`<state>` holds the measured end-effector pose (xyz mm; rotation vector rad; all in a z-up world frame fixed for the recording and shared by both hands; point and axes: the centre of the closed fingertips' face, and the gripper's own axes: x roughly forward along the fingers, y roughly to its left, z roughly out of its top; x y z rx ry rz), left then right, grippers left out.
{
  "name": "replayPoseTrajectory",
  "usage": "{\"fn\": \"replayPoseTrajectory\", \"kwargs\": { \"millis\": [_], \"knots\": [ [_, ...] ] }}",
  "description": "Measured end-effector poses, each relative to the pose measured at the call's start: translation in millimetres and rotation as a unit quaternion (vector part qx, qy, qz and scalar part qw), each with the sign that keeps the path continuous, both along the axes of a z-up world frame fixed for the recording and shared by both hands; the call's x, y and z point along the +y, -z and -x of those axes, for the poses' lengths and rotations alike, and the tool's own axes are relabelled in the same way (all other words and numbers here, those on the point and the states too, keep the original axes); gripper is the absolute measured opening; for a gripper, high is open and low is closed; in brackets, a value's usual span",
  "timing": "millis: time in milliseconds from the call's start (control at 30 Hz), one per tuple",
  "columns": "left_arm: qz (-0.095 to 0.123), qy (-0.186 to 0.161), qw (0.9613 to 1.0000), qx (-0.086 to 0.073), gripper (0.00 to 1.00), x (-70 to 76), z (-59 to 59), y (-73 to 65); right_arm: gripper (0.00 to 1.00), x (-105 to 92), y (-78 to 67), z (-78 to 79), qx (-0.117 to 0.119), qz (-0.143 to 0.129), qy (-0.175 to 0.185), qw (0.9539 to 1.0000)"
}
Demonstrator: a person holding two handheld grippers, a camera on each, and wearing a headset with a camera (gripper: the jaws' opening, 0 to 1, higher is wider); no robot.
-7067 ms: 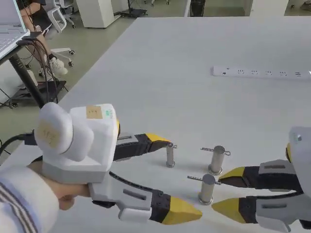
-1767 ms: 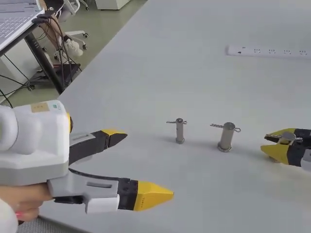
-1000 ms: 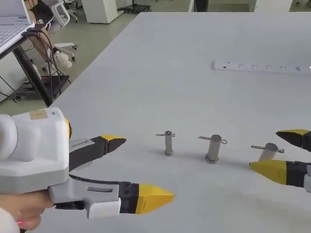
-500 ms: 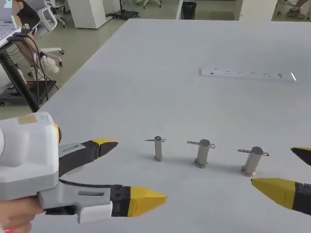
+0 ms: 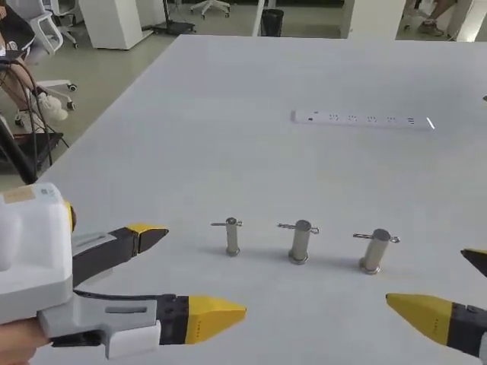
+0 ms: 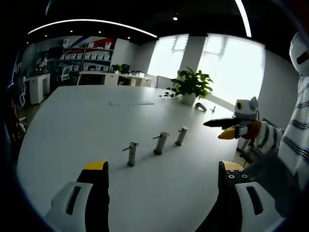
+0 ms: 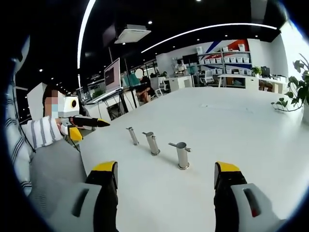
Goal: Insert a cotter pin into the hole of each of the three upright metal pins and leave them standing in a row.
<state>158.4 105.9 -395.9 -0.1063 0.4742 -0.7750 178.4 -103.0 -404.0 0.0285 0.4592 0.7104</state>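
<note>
Where the task's things stand: three metal pins (image 5: 300,242) are upright in a row on the workbench (image 5: 228,114), near its front edge and running along it, each apart from the next.
Cotter pins (image 5: 289,226): one lies crosswise through the head of each of the three, its ends sticking out on both sides.
Left gripper (image 5: 204,270): jaws spread wide with nothing between them. The yellow tips point toward the left end of the row and stop well short of the nearest pin.
Right gripper (image 5: 426,275): jaws also spread and bare. It is near the right end of the row and does not touch it.
Left gripper view: the row (image 6: 160,143) recedes to the right, beyond the yellow-tipped jaws.
Power strip (image 5: 361,119): white, lying flat toward the far edge, well apart from the row.
</note>
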Motion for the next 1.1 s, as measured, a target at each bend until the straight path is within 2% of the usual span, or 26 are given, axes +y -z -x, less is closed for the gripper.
{"fn": "replayPoseTrajectory", "kwargs": {
  "millis": [133,233,367,667,833,1033,1100],
  "knots": [
    [-0.002,0.002,1.0000,0.002,0.93,2.6,0.8,2.1,0.77,-1.8,-8.6,2.6,-0.017,-0.001,0.013,0.9998],
    [-0.001,0.001,1.0000,0.003,0.93,4.2,1.6,2.8,0.79,-0.3,-13.9,7.3,-0.013,-0.006,0.015,0.9998],
    [-0.006,0.006,0.9999,0.005,0.93,5.3,4.8,4.6,0.79,0.5,-19.3,12.1,-0.022,0.006,0.020,0.9995],
    [-0.008,0.018,0.9996,0.020,0.93,5.2,14.6,11.8,0.80,2.9,-23.3,21.4,-0.014,0.014,0.028,0.9994],
    [-0.010,0.023,0.9993,0.029,0.93,7.2,17.8,12.1,0.82,9.2,-21.7,28.2,0.003,0.011,0.025,0.9996],
    [-0.008,0.029,0.9986,0.043,0.93,8.9,20.6,9.5,0.87,20.4,-29.9,38.9,0.036,-0.015,0.031,0.9988],
    [-0.005,0.025,0.9985,0.048,0.93,9.5,20.8,8.7,0.88,22.3,-28.3,42.2,0.049,-0.011,0.030,0.9983]
  ]
}}
